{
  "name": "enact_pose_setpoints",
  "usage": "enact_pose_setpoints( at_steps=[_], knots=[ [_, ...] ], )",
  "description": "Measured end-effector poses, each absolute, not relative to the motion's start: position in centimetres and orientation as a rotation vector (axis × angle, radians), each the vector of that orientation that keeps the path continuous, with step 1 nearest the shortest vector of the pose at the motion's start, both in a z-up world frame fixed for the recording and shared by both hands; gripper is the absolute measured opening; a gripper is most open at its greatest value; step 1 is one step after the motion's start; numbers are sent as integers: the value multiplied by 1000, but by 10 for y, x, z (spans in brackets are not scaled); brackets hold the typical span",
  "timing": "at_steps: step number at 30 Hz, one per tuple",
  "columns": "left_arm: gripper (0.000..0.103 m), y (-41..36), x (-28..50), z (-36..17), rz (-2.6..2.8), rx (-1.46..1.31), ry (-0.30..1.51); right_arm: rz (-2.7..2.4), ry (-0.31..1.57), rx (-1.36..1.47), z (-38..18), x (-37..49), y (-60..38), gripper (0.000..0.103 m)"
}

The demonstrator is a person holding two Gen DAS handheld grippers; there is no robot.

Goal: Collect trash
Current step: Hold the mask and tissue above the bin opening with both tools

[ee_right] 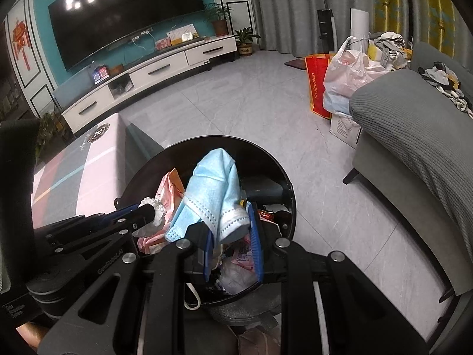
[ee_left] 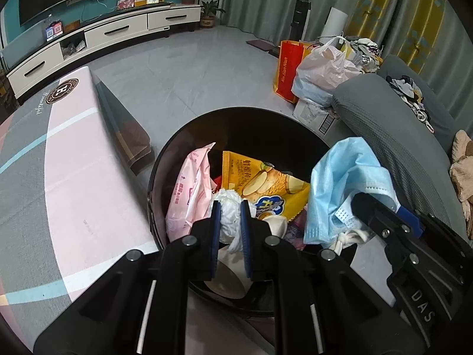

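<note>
Left wrist view: two tools hang over a black bin (ee_left: 165,159), each clamped on a piece of trash.
Above the bin's near side, the left tool (ee_left: 231,204) pinches a crumpled tissue (ee_left: 229,219); over its right, the right tool (ee_right: 231,220) grips a blue mask (ee_right: 217,189). Both look light, soft and limp; a mid-bunch hold suits them. Inside the bin: a yellow snack bag (ee_left: 266,183) and a pink wrapper (ee_left: 189,192).

Grey tiled floor (ee_right: 236,100) is reflecting light; TV (ee_right: 127,20) is hanging on teal wall above white cabinet w/ drawers (ee_right: 165,68); grey curtains (ee_right: 283,9) are hanging beside grey sofa (ee_right: 414,136).
</note>
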State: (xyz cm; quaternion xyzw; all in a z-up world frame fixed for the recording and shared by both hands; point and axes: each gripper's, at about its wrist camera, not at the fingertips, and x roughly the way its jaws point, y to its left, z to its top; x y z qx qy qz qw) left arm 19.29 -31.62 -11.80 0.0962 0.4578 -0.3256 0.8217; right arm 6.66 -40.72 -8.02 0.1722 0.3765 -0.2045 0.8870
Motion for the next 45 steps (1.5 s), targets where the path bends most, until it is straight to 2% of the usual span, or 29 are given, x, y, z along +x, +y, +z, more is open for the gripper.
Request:
enact_pose_setpoints(
  at_steps=[36, 45],
  knots=[
    [16, -327, 192, -130, -663, 262, 1004, -419, 828, 354, -88, 76, -405, 23],
    [16, -328, 193, -130, -657, 269, 1005, -417, 838, 355, -90, 76, -406, 26]
  ],
)
